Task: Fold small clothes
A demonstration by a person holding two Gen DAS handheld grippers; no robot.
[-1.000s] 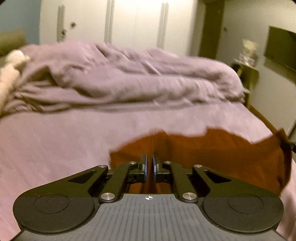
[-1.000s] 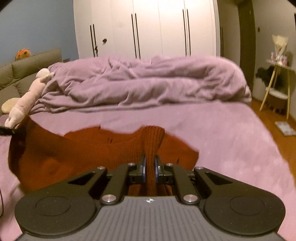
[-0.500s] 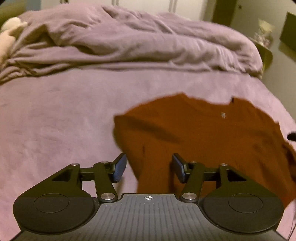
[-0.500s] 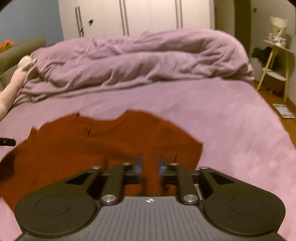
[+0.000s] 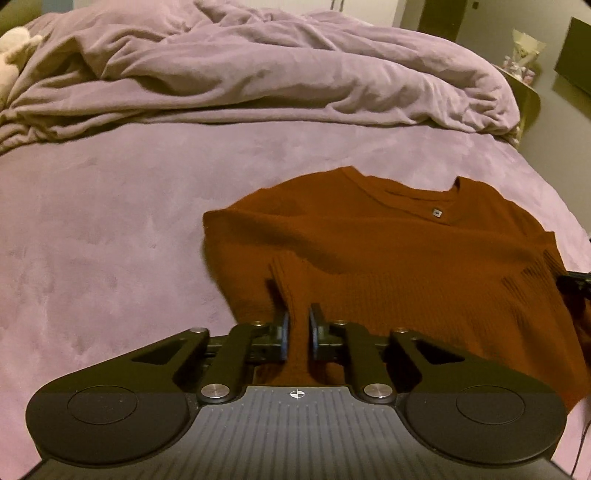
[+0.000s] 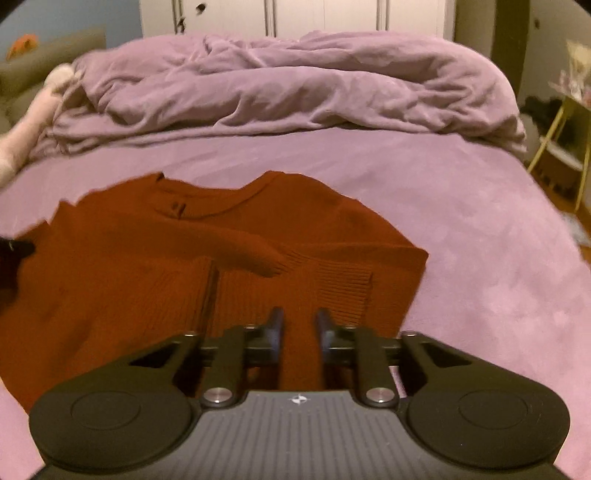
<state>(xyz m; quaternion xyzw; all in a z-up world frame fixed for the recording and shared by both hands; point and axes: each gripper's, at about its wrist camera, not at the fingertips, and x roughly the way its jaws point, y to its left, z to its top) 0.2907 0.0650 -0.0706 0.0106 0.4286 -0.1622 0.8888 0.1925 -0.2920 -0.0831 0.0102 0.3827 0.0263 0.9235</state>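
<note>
The room is dim and warm, lit softly from above and behind with no hard beam, so everything carries a yellowish cast. The purple bedspread [image 5: 110, 229] shows a mottled, grainy texture, and the rumpled duvet [image 5: 280, 70] holds soft shadows in its creases. The rust sweater [image 5: 388, 266] reads dark, its folds casting shallow shadows; its ribbing is crisp in the left wrist view and slightly smeared in the right. The wardrobe doors [image 6: 325, 14] are the brightest patch, nearly washed out. Both views bow strongly at the edges, with black corners, and the side table [image 6: 565, 140] is blurred and bent.
</note>
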